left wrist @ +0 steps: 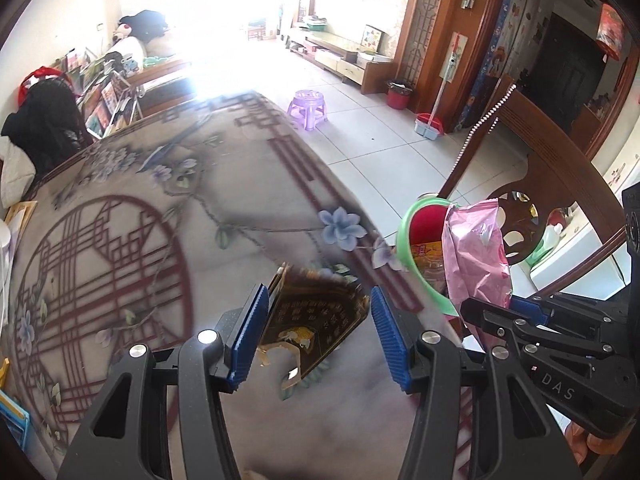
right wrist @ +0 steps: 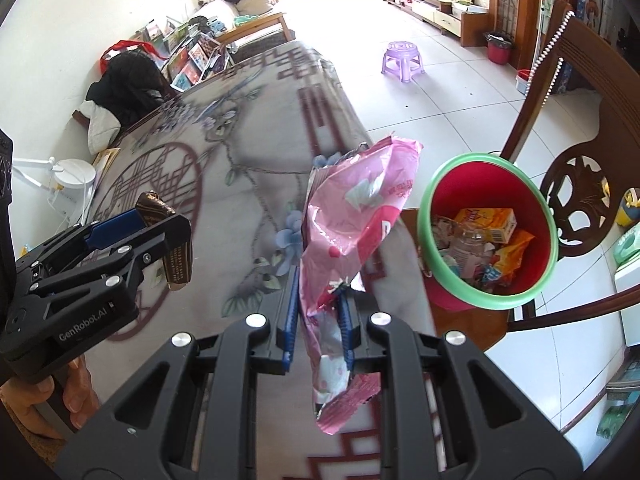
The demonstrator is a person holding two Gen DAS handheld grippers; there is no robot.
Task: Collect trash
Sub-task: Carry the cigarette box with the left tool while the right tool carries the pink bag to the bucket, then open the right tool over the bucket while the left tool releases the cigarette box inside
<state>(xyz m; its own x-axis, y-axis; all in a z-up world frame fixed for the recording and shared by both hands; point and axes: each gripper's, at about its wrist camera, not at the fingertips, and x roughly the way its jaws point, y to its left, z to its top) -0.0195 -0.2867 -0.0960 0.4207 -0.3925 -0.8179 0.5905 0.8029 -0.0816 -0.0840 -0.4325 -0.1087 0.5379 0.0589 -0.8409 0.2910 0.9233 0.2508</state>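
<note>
My left gripper (left wrist: 320, 332) is shut on a dark brown packet with gold print (left wrist: 320, 312), held just above the flowered tablecloth (left wrist: 160, 240). The right wrist view shows the same packet (right wrist: 178, 260) hanging from the left gripper (right wrist: 160, 220). My right gripper (right wrist: 318, 300) is shut on a crumpled pink wrapper (right wrist: 352, 208) that stands up out of its jaws. The wrapper (left wrist: 476, 248) and the right gripper (left wrist: 516, 304) also show at the right of the left wrist view. A red bin with a green rim (right wrist: 428, 208), holding several wrappers and a yellow box, sits just right of the table edge, with its rim (left wrist: 404, 236) close to both grippers.
A dark wooden chair (right wrist: 580, 184) stands behind the bin, a string of white beads draped over its back. A purple stool (right wrist: 402, 58) and a second red bin (right wrist: 498, 48) are on the tiled floor. A white lamp (right wrist: 74, 172) sits at the table's far left.
</note>
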